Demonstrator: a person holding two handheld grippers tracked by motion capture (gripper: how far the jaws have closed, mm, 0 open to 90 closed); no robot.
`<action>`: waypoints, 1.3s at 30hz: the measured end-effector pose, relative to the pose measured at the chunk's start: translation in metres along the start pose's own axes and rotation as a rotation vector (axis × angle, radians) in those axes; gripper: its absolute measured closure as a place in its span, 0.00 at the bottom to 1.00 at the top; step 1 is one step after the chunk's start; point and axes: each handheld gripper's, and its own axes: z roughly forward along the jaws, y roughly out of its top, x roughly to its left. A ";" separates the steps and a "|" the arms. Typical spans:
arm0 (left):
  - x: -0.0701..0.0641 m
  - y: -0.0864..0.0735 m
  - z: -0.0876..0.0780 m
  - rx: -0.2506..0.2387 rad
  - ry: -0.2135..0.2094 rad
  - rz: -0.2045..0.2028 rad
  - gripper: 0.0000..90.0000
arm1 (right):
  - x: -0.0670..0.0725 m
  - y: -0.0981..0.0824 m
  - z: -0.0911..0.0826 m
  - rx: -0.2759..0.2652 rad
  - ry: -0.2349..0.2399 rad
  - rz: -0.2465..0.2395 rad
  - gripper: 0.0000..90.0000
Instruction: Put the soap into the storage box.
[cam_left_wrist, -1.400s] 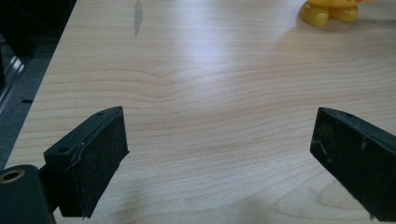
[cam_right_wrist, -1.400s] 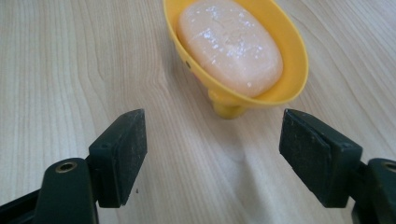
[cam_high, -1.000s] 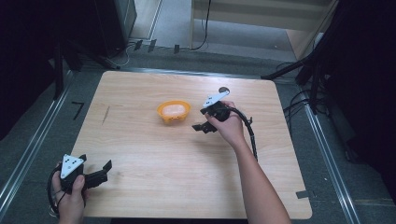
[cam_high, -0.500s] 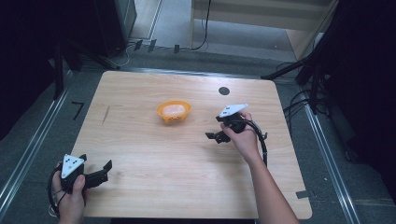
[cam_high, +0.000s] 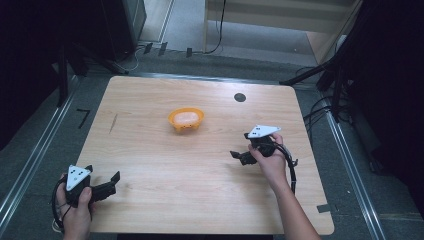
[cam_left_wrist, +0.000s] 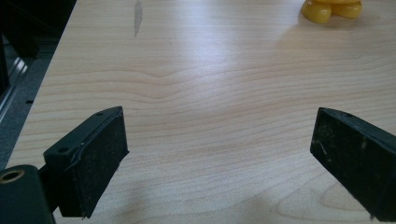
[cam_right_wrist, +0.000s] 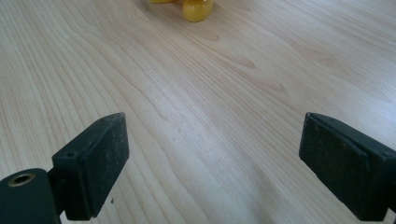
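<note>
An orange bowl (cam_high: 186, 120) with rounded feet stands near the middle of the wooden table (cam_high: 150, 165). Its feet show at the top edge of the left gripper view (cam_left_wrist: 331, 9) and of the right gripper view (cam_right_wrist: 196, 9). My right gripper (cam_high: 239, 156) hovers over the table's right part, to the right of the bowl and nearer the front, pointing left. Its jaws have just been opening and stand wide with only bare wood between them (cam_right_wrist: 210, 154). My left gripper (cam_high: 111, 183) rests at the front left corner, open, nothing between its jaws (cam_left_wrist: 219, 158).
A small dark round disc (cam_high: 240, 97) lies near the table's far edge, right of centre. A dark streak (cam_high: 113, 123) marks the wood at the left. Metal rails (cam_high: 30, 160) run along both sides of the table, and cables hang past the right edge.
My right gripper has pulled away from the bowl, moving right and toward the front of the table. The dark disc it covered now shows. The left hand has kept still.
</note>
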 end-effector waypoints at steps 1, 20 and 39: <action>0.000 0.000 0.000 0.000 0.001 0.000 0.05 | 0.000 -0.003 -0.002 0.001 -0.005 0.003 0.09; -0.001 0.000 0.000 0.001 0.005 0.007 0.05 | 0.005 -0.048 -0.041 -0.086 -0.097 0.096 0.03; -0.001 0.000 0.000 0.001 0.009 0.009 0.05 | 0.013 -0.102 -0.082 -0.149 -0.155 0.168 0.00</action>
